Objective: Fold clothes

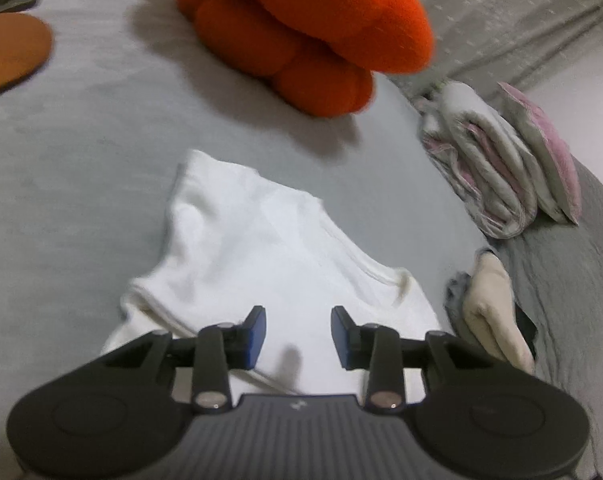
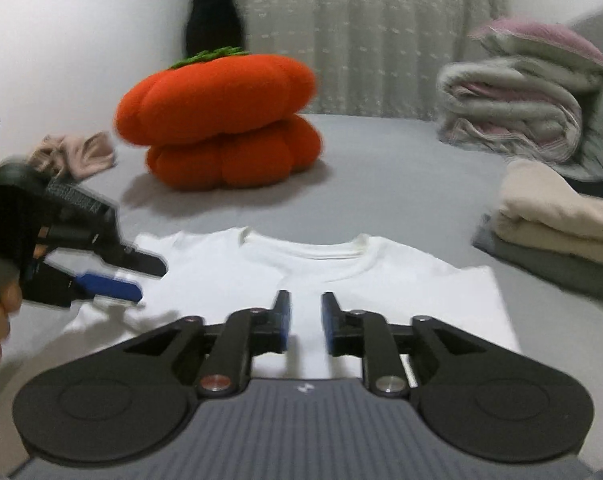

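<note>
A white T-shirt [image 1: 261, 248] lies partly folded on the grey bed sheet [image 1: 81, 184], collar toward the far side; it also shows in the right wrist view [image 2: 381, 280]. My left gripper [image 1: 298, 334] is open and empty, hovering just above the shirt's near part. My right gripper [image 2: 305, 320] is open and empty above the shirt's middle, below the collar. The left gripper also shows at the left of the right wrist view [image 2: 117, 276], over the shirt's left sleeve edge, held by a hand.
An orange pumpkin cushion [image 2: 221, 120] sits behind the shirt. A folded beige and grey clothes stack [image 2: 557, 224] lies at the right, with rolled pink-white bedding [image 2: 517, 92] behind it. A crumpled pinkish garment [image 2: 77, 152] lies at the far left. Curtain at the back.
</note>
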Available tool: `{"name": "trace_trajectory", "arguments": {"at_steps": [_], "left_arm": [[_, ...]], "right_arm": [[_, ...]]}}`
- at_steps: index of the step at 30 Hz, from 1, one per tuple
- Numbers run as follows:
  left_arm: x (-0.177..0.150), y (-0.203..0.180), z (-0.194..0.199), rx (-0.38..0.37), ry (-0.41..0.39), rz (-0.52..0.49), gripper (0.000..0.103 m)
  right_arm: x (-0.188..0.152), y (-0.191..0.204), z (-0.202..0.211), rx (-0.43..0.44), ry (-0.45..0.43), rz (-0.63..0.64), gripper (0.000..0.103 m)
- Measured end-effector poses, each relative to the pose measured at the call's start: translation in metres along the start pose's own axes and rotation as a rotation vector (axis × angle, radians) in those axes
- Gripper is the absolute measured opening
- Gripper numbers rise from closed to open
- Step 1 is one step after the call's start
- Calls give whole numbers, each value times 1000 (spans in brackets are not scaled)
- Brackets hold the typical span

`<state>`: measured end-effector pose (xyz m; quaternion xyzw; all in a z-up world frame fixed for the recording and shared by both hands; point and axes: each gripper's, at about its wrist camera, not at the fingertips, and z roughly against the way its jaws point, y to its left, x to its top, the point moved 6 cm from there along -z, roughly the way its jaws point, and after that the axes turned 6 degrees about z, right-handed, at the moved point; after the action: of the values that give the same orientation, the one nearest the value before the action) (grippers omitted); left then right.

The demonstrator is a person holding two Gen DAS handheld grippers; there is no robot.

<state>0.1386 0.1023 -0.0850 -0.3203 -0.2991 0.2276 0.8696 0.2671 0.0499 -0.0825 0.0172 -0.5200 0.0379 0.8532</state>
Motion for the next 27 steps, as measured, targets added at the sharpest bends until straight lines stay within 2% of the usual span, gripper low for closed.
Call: {"name": "trace_trajectory", "arguments": {"at_steps": [1, 2, 9, 12, 13, 16, 17, 20, 22, 23, 25, 27], "left_arm": [[-2, -3, -2, -13, 14, -15, 39], [-5, -7, -5, -27, 26, -34, 39], [-23, -33, -13, -102, 82, -173, 41], [-28, -39, -15, -108, 97, -220, 43], [-30, -40, -16, -108, 102, -233, 45], [-33, -44, -17, -107, 114, -265, 57], [-32, -43, -17, -106, 116, -260, 58], [-25, -34, -16, -118, 120, -190, 58], [-18, -25, -14, -144, 119, -112, 58], [-15, -21, -12, -159, 117, -76, 59], [-8, -14, -8, -192, 110, -11, 60], [-2, -8, -4, -224, 104, 48, 61]], "right_arm": [[-1, -8, 2, -4, 6, -41, 46], [-3, -16, 3, -7, 11, -82, 47], [-16, -64, 5, -34, 63, -319, 47], [-24, -71, -3, 2, 112, -385, 47], [-28, -70, -6, 23, 134, -411, 47], [-34, -68, -15, 81, 170, -489, 34], [-34, -66, -17, 109, 170, -518, 29], [-31, -59, -21, 244, 163, -659, 27], [-26, -50, -21, 374, 161, -758, 28], [-21, -41, -19, 466, 160, -799, 28], [-8, -22, -12, 619, 144, -831, 28], [2, -11, -4, 657, 124, -808, 30]]}}
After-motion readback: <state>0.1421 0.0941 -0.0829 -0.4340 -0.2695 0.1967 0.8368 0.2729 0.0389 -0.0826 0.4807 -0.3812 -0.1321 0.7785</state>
